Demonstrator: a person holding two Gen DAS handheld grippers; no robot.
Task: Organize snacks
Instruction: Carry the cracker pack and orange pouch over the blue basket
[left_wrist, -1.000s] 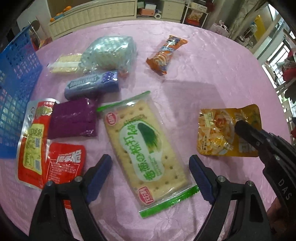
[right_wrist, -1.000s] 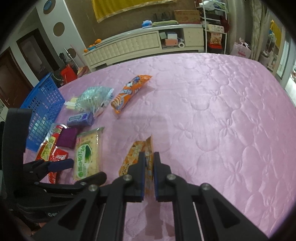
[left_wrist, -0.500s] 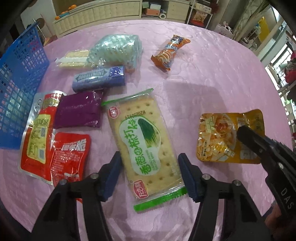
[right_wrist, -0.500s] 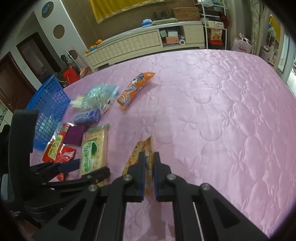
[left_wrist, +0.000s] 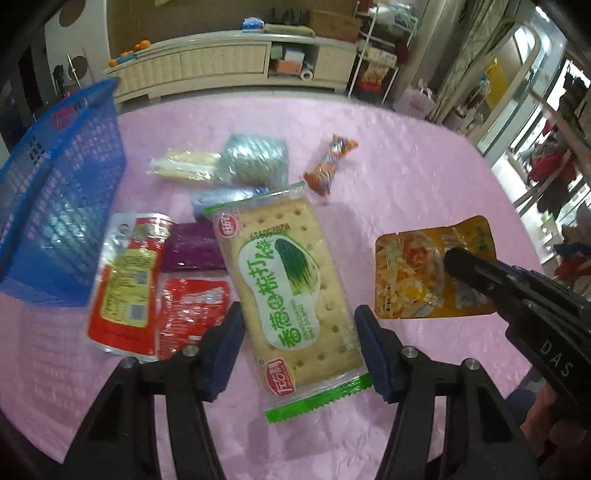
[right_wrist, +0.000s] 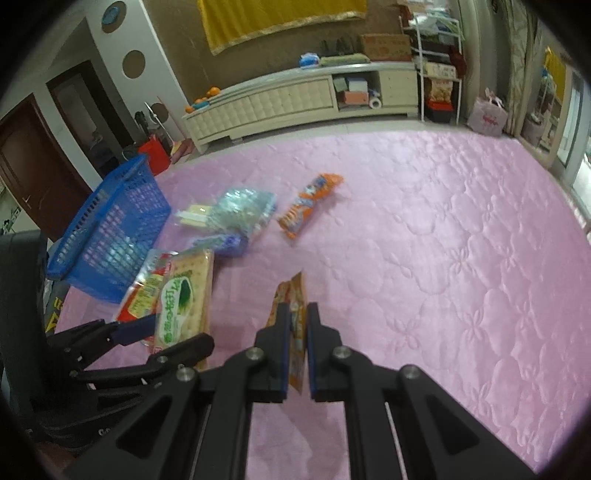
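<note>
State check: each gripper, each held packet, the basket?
Left gripper: shut on green-and-clear cracker packet.
Green-and-clear cracker packet: gripped by its sides, lifted.
Right gripper: shut on yellow foil snack pouch.
Yellow foil snack pouch: pinched at one edge, off the pink cloth.
Blue plastic lattice basket: upright, contents unclear.
</note>
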